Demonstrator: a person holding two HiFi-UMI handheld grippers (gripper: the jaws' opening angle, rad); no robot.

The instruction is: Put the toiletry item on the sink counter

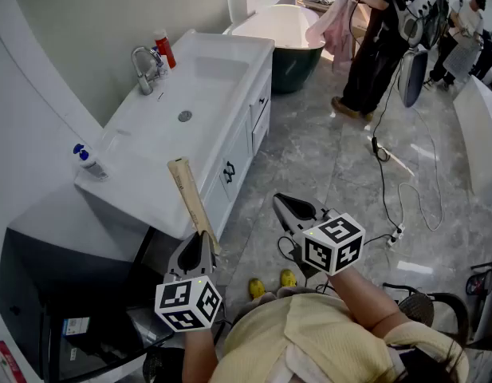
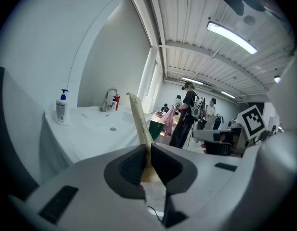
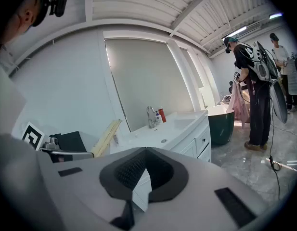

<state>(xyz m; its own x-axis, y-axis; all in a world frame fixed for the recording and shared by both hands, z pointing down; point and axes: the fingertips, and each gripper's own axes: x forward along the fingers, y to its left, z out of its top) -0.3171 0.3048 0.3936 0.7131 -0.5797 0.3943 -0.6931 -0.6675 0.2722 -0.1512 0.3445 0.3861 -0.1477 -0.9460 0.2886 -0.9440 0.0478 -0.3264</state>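
Left hand-held gripper [image 1: 202, 239] pinches slim tan cardboard-looking box [image 1: 190, 194], angled up near glossy white table [image 1: 138, 146]; right hand-held gripper [image 1: 282, 203] closed, empty, dipped slightly.

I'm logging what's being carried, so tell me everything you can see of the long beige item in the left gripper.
The beige item is long, slim and flat-sided, like a cardboard carton or packet; no print can be read. The left gripper is shut on its lower end, and it slants up and away from the jaws. In the head view its free end crosses the front edge of the sink counter, but it looks held in the air, touching only the jaws.
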